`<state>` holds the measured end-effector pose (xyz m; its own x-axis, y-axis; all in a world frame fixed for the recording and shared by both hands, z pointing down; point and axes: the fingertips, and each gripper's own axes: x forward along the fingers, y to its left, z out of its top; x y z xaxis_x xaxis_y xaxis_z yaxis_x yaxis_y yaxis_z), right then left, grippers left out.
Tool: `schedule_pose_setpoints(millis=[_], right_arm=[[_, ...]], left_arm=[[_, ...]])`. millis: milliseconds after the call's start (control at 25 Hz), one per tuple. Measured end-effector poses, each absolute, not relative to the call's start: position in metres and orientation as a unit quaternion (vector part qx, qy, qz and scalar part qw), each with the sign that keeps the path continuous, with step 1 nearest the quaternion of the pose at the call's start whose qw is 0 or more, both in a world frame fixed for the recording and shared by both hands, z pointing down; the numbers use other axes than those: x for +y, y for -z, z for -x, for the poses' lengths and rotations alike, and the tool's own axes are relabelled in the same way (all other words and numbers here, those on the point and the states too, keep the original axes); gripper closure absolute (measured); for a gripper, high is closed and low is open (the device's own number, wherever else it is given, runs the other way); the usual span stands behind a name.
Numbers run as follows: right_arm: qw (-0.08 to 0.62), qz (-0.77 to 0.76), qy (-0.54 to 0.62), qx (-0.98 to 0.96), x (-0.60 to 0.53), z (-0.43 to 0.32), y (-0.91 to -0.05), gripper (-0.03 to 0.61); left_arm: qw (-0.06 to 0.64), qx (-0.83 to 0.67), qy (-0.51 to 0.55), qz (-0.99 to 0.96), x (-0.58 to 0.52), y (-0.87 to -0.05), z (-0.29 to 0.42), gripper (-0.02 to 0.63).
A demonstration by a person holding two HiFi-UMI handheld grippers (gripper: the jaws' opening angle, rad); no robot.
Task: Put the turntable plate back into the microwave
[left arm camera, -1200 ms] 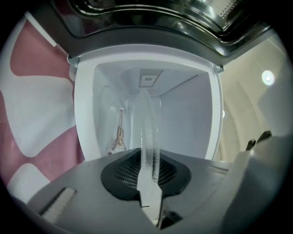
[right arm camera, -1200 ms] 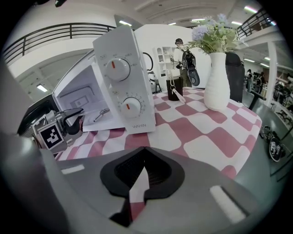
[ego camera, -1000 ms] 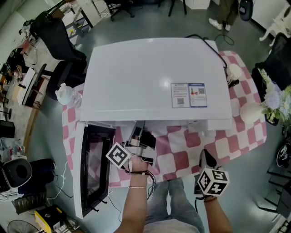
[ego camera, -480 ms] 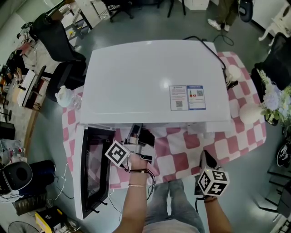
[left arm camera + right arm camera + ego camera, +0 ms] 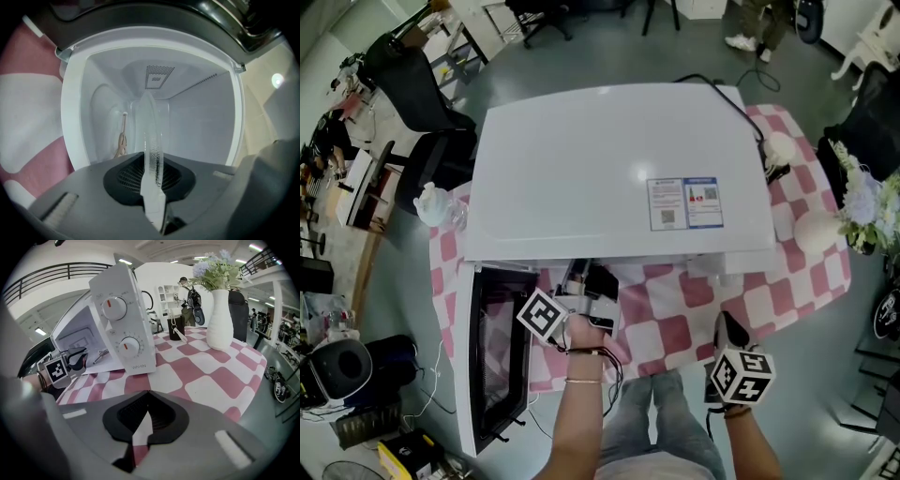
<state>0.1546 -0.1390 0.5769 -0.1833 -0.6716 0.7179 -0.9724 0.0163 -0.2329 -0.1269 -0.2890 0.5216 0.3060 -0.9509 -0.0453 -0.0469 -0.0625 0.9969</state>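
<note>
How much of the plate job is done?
Done: the microwave door is open. In hand: the left gripper pinches the glass plate by its edge. Left: set it down inside and let go.

Pink-and-white checked tablecloth (image 5: 675,323) covers the table. White vase (image 5: 220,317) stands upright on it at the right end, with pale flowers (image 5: 213,266) in it. Small dark cup (image 5: 176,329) near the vase, not touching. Black cable (image 5: 731,97) curves along the far right. Black office chair (image 5: 417,80) on the floor, far left.
</note>
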Motion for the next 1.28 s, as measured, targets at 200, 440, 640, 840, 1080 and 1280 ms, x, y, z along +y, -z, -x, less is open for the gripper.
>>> schedule_pose_setpoints(millis=[200,440,640,840,1080,1280], right_arm=[[0.210,-0.604,-0.360,-0.679,-0.141,-0.153,-0.579,0.568],[0.208,-0.604,-0.360,-0.680,-0.145,-0.148,-0.579,0.568],[0.207,-0.605,-0.360,-0.679,-0.148,-0.148,-0.579,0.568],[0.209,-0.604,-0.363,-0.678,-0.147,-0.146,-0.579,0.568],[0.209,-0.602,-0.364,-0.679,-0.147,-0.144,-0.579,0.568],[0.207,-0.597,-0.365,-0.684,-0.149,-0.140,-0.575,0.568]], left_arm=[[0.547,-0.421,0.407,-0.599,-0.294,-0.525,0.126,0.569],[0.552,-0.417,0.405,-0.598,-0.298,-0.525,0.123,0.569],[0.553,-0.420,0.402,-0.597,-0.301,-0.527,0.122,0.569],[0.555,-0.424,0.402,-0.591,-0.303,-0.528,0.124,0.569],[0.556,-0.432,0.402,-0.585,-0.304,-0.532,0.124,0.571],[0.554,-0.437,0.398,-0.586,-0.305,-0.533,0.124,0.572]])
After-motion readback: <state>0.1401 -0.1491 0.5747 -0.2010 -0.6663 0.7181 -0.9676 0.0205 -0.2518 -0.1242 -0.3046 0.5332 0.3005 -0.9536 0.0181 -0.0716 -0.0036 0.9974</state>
